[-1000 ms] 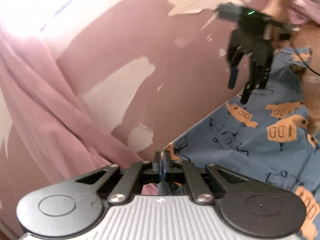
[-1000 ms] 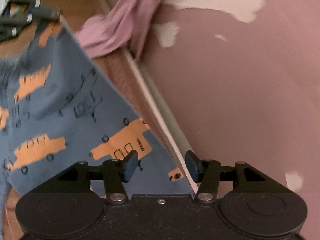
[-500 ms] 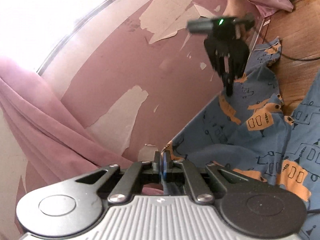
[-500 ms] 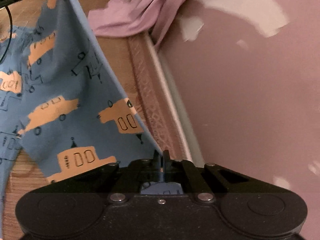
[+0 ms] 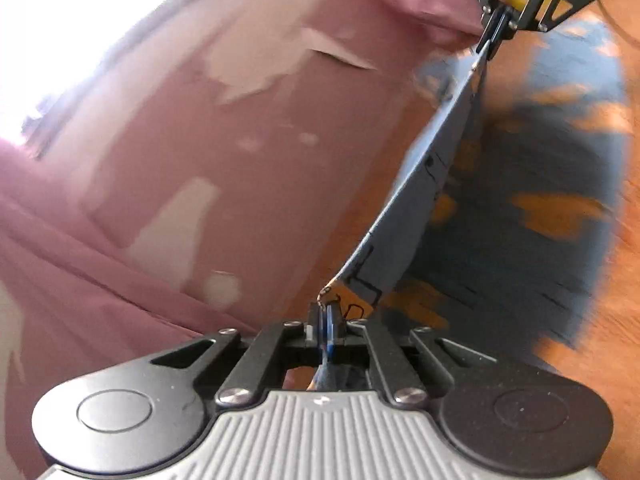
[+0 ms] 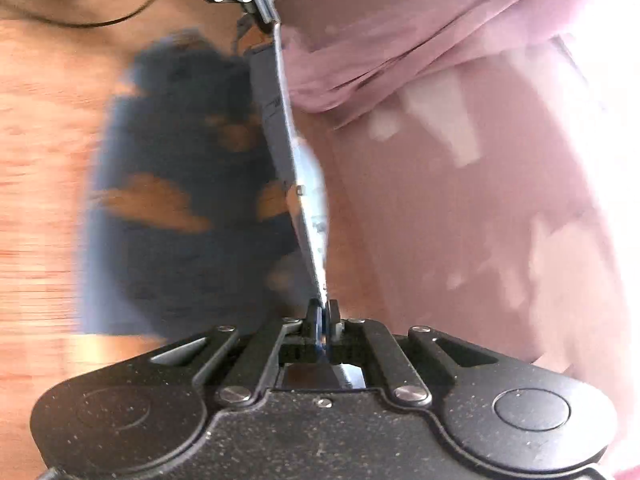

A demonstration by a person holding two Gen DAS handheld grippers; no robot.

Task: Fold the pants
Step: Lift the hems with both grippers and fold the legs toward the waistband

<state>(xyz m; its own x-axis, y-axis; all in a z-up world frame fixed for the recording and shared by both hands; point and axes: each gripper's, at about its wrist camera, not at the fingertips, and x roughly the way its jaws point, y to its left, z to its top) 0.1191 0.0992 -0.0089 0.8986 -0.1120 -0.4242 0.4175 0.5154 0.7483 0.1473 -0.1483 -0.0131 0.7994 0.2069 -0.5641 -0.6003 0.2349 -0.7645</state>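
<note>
**Both grippers now stretch one edge of the pants taut**

A second ago the right gripper (image 6: 323,312) stood with its fingers apart beside the cloth; now it is clamped on a corner of the blue pants (image 5: 520,208), and the fabric edge between the two tools has gone from slack to a tight straight line. The left gripper (image 5: 326,316) is likewise closed on the opposite corner, its pads pinching cloth printed with orange vehicles. In each wrist view the other gripper shows at the top of the frame, at the far end of the taut edge.

The rest of the pants hangs below that edge over the wooden floor (image 6: 36,128), near a pink wall (image 5: 248,112) with peeling patches and a pink curtain (image 6: 400,44). Both views are motion-blurred, so the exact lie of the lower cloth cannot be told.

The risk from here is mostly in the grip and the swing. Each pinch looks close to the corner's edge, so a hard pull apart could slip the fabric out of one gripper and drop that side. If the hanging part is laid down while bunched, the fold may set crooked. The curtain is close enough that a wide sweep might snag it.
</note>
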